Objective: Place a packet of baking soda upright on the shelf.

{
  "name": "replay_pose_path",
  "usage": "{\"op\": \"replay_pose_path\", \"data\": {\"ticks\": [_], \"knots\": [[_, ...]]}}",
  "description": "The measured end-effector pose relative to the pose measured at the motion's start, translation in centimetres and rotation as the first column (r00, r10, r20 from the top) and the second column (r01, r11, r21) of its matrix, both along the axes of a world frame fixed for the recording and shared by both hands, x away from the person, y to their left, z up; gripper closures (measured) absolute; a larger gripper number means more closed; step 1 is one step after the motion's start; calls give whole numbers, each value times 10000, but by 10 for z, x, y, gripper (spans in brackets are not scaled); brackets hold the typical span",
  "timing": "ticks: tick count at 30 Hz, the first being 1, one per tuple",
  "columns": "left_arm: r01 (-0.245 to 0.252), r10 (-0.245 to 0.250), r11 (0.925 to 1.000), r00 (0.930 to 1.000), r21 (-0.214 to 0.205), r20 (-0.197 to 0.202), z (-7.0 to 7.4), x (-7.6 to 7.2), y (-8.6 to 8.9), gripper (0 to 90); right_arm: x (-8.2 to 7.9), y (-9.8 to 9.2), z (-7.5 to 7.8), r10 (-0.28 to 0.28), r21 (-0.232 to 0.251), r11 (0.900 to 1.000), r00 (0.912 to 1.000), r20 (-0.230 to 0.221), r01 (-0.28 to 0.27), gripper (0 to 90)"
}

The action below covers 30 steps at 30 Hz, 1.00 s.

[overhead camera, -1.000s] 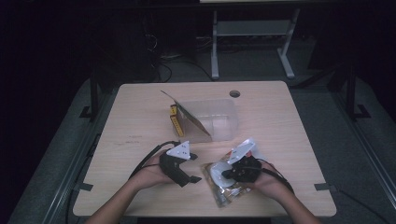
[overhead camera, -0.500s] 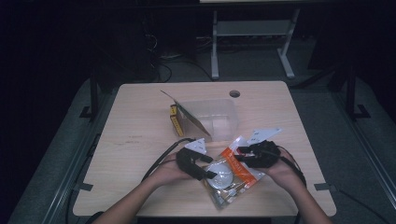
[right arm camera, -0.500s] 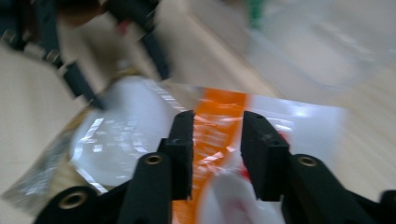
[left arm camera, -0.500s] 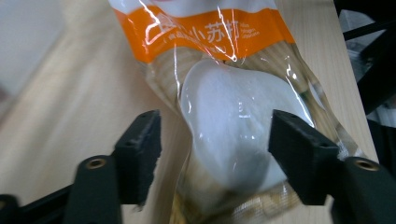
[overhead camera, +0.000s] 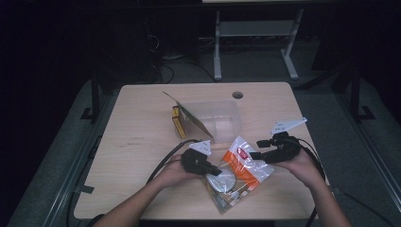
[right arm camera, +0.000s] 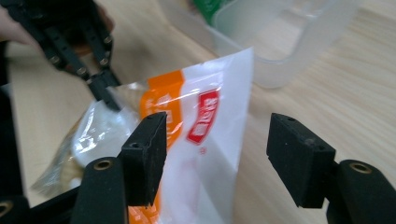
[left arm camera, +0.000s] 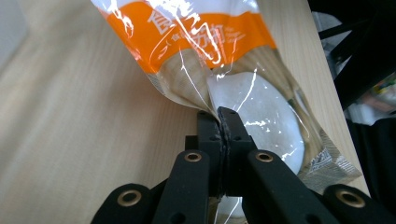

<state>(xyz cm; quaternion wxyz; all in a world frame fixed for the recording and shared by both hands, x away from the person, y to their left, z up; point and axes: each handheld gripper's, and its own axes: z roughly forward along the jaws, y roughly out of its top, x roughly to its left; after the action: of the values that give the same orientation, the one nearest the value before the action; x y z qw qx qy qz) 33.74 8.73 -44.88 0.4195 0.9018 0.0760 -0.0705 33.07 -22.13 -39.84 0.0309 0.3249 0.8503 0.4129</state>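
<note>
A clear snack bag (overhead camera: 243, 171) with an orange band and a red label lies near the table's front edge; something round and white shows inside it (left arm camera: 266, 109). My left gripper (overhead camera: 213, 171) has just been closing and is shut on the bag's left edge (left arm camera: 219, 114). My right gripper (overhead camera: 255, 155) hovers at the bag's upper right end. Its jaws have just been opening and stand apart over the bag (right arm camera: 205, 140) without pressing it. The left gripper (right arm camera: 100, 88) shows farther off in the right gripper view, pinching the bag.
A clear plastic container (overhead camera: 215, 120) stands mid-table behind the bag, its rim close to the bag's top (right arm camera: 261, 46). A tilted brown flap (overhead camera: 189, 116) and a yellow box (overhead camera: 177, 124) sit at its left. A round hole (overhead camera: 237, 94) is in the tabletop's far side.
The right gripper let go of the bag, opened and drew back to the right and up. The left gripper moved in to the bag and closed on its edge.
</note>
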Motion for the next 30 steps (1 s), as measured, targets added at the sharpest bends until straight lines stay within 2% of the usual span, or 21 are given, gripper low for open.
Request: {"op": "replay_pose_path", "data": {"ticks": [1, 5, 7, 9, 12, 14, 16, 17, 20, 23, 25, 27, 30], "knots": [[50, -50, 10000, 9998, 41, 171, 3, -1, 1, 893, -1, 1, 0, 58, 7, 10000, 10000, -46, -58, 374], [74, -54, 9996, 9971, -269, 757, 14, -7, 5, 895, -1, 5, -3, 319, -8, 9995, 9994, -95, -319, 372], [63, -27, 9990, 9966, -444, 824, 20, -8, 8, 895, -1, 5, -4, 420, 34, 9991, 9989, -211, -419, 374], [10, 45, 9982, 9957, -601, 921, 23, -8, 10, 896, 0, 8, -6, 675, 166, 9976, 9970, -387, -669, 425], [11, 51, 9984, 9940, -562, 1090, 26, -7, 14, 896, -1, 12, -7, 1146, 327, 9931, 9920, -525, -1129, 622], [-61, 131, 9975, 9949, -699, 1000, 26, -7, 16, 896, -1, 14, -6, 1371, 416, 9900, 9892, -522, -1350, 728], [-29, 98, 9979, 9943, -654, 1063, 27, -6, 17, 895, -2, 15, -4, 1520, 516, 9874, 9873, -458, -1497, 842], [-106, 179, 9968, 9956, -789, 924, 27, -6, 17, 895, -3, 15, -3, 1632, 562, 9854, 9858, -392, -1609, 881], [-98, 179, 9955, 9962, -944, 854, 27, -4, 20, 891, -6, 17, 3, 1858, 464, 9816, 9826, -47, -1854, 899], [-179, 275, 9939, 9957, -1085, 881, 27, -3, 23, 876, -8, 17, 9, 1993, 605, 9779, 9798, 170, -2000, 900], [-252, 353, 9943, 9947, -1037, 964, 28, -4, 24, 838, -9, 16, 13, 2115, 792, 9738, 9770, 279, -2131, 900], [-416, 511, 9937, 9946, -1040, 901, 27, -6, 25, 711, -9, 17, 18, 2222, 879, 9705, 9743, 356, -2246, 900], [-623, 736, 9932, 9906, -984, 1153, 29, -9, 29, 557, -11, 19, 26, 2347, 1024, 9653, 9701, 622, -2402, 900]]}}
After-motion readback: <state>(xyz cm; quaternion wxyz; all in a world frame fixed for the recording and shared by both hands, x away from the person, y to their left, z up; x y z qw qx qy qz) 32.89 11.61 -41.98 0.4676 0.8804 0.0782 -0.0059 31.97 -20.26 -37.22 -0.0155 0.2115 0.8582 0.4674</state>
